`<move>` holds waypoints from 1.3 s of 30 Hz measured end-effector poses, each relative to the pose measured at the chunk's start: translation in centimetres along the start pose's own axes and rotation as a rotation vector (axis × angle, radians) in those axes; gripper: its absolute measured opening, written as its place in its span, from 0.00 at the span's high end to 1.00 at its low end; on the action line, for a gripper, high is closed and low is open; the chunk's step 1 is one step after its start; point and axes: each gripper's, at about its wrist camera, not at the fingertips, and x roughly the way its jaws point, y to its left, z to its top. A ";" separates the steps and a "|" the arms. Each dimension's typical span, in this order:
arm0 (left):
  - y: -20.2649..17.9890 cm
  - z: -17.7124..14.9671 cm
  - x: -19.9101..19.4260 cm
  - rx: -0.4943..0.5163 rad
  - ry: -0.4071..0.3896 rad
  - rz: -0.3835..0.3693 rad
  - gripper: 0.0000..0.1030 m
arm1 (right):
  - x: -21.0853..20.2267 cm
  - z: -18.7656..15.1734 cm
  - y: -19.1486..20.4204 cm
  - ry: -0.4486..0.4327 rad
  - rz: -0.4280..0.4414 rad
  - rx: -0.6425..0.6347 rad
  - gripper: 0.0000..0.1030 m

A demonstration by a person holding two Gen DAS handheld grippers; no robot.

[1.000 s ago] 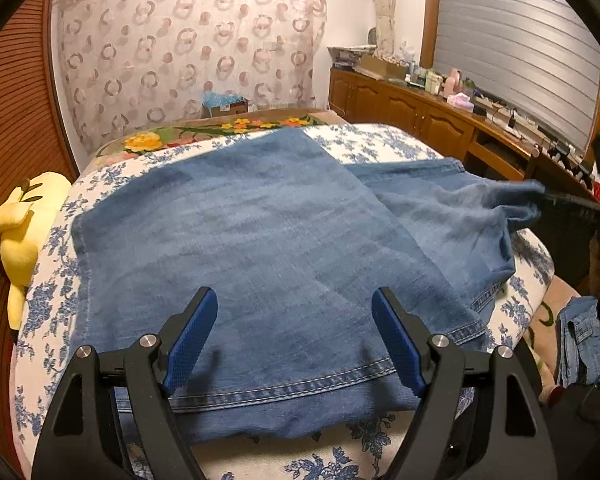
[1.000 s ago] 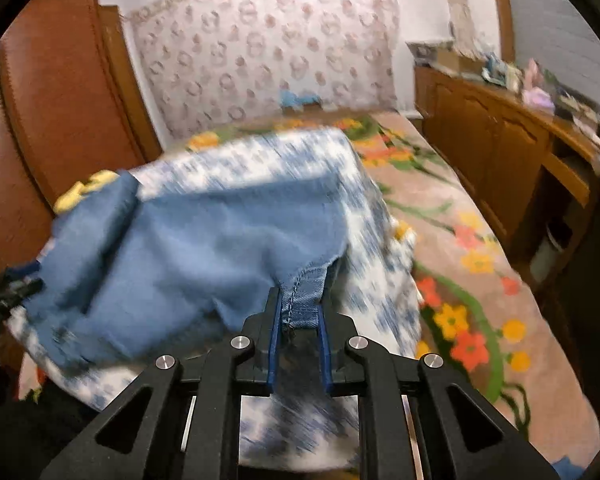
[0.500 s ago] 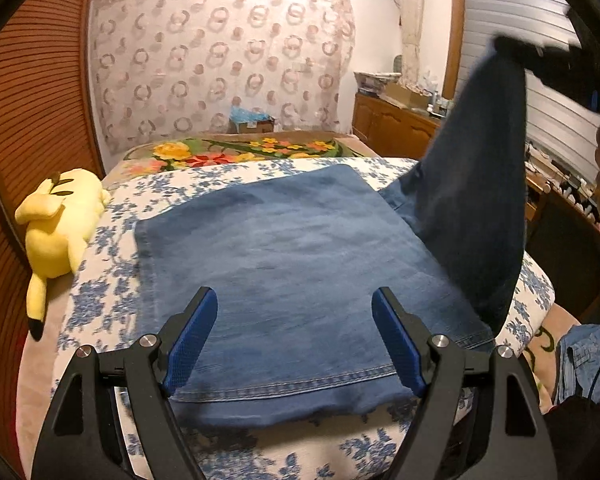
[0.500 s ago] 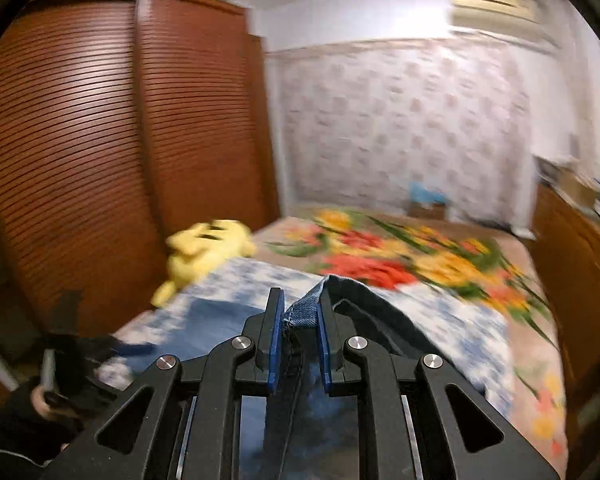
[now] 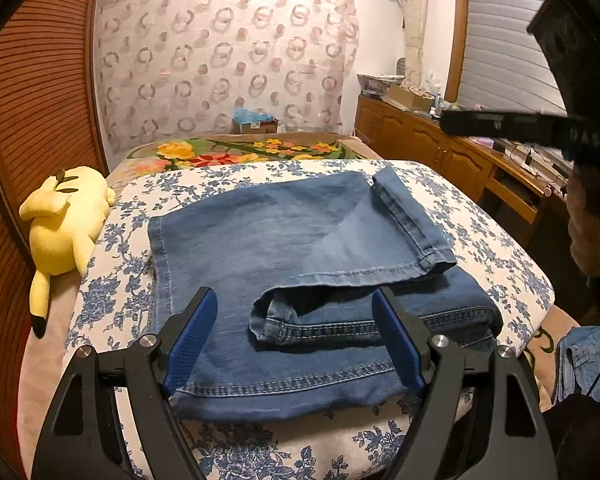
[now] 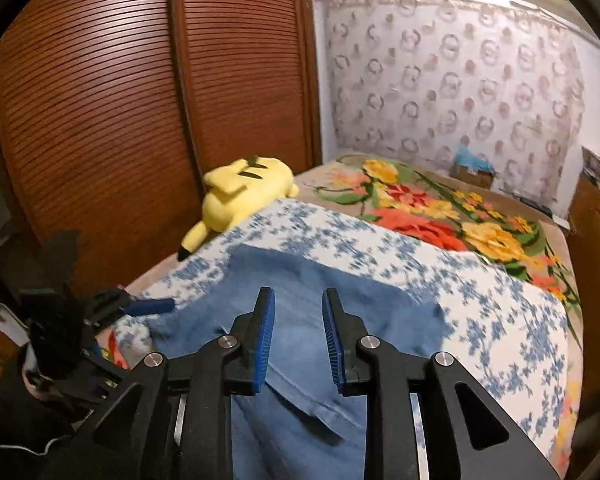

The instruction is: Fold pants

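Jeans (image 5: 300, 248) folded, blurred right view; both hand-held grippers (image 5: 296, 344) (image 6: 299, 336) released, empty.

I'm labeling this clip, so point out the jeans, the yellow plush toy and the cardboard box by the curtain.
jeans (image 5: 260, 240), left wrist view, flat middle of the folded denim.
yellow plush toy (image 5: 62, 224), left wrist view, its body.
cardboard box (image 5: 256, 125), left wrist view, its front face.

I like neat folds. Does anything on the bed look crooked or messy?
Yes. The folded-over leg of the blue denim pants lies slanted across the layer beneath, and its hem is bunched and gaping open near the front edge.
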 end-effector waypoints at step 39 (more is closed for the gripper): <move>-3.4 2.4 -0.7 0.103 -0.054 -0.087 0.95 | 1.0 1.5 0.9 -0.022 0.070 0.181 0.96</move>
